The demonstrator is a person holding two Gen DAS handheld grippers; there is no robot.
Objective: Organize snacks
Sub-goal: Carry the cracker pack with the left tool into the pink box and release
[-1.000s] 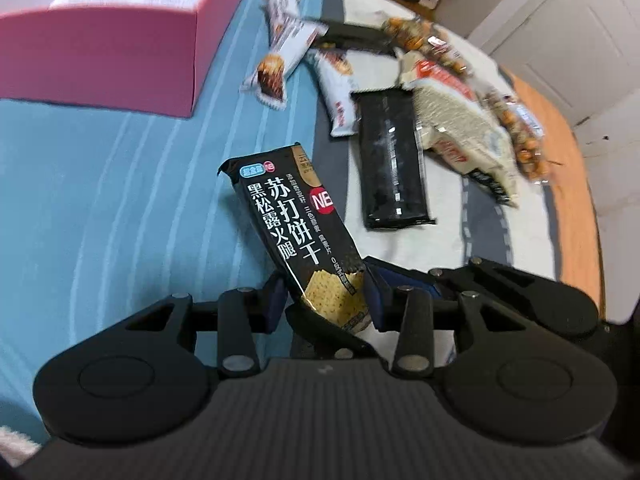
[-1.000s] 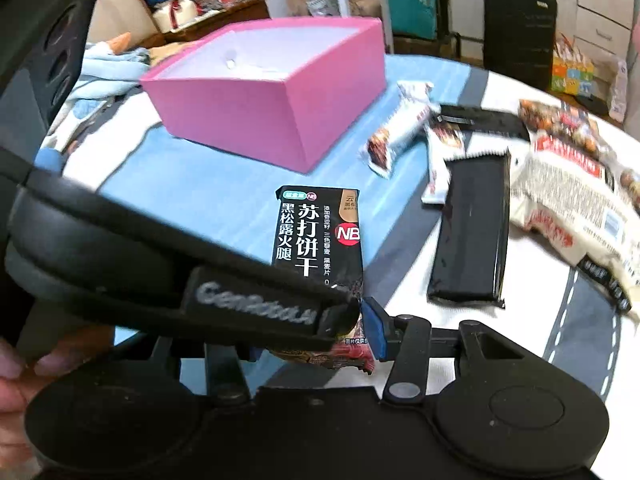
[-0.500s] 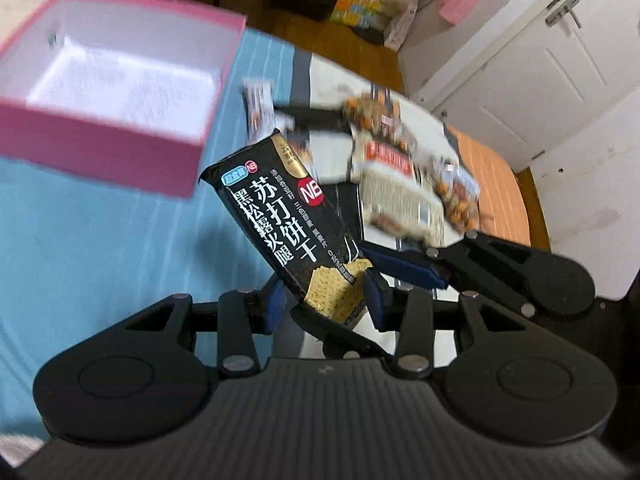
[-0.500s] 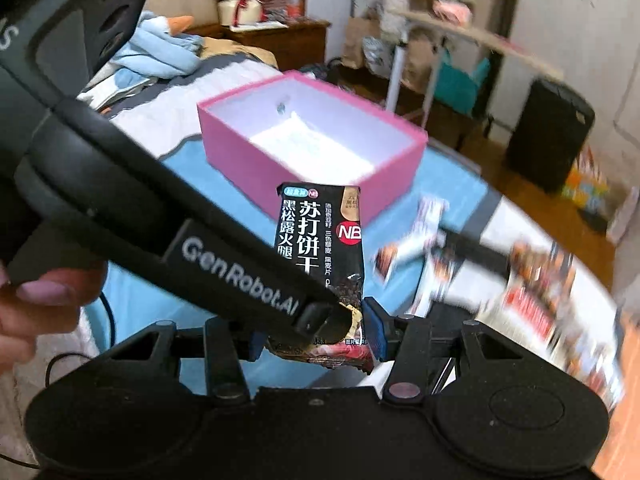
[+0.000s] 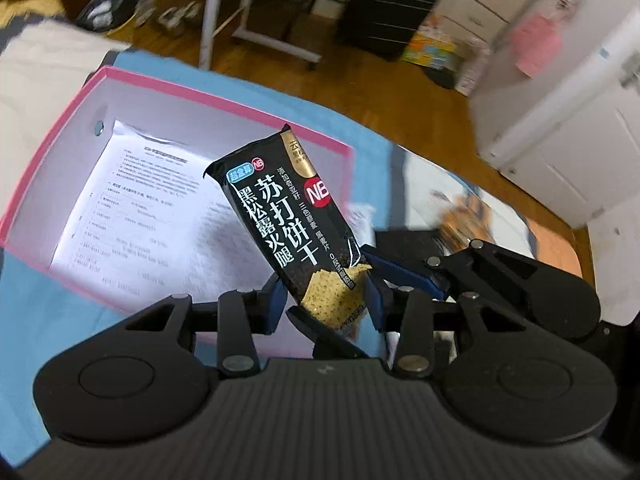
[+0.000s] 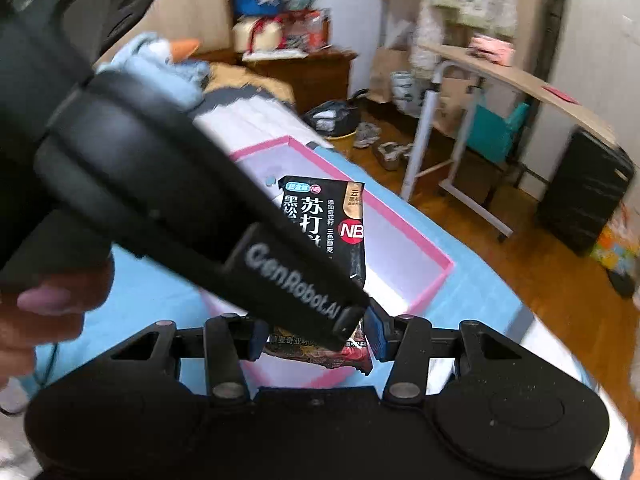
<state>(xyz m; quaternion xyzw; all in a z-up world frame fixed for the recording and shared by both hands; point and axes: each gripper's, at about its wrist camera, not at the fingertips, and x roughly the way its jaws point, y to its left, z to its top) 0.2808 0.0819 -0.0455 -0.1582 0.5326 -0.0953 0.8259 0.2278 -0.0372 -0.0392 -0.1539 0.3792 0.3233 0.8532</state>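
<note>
Item 1, black cracker packet (image 5: 294, 232): we clamp its lower end in both the left gripper (image 5: 326, 300) and right gripper (image 6: 316, 336), jaws closed on it, raised above the pink box (image 5: 52, 128) for stowing inside.

The pink box (image 5: 48, 168) lies open at left of the left wrist frame, only a printed sheet (image 5: 132, 216) on its floor. The held cracker packet (image 5: 288, 220) fills centre frame, above the box's right half.
</note>
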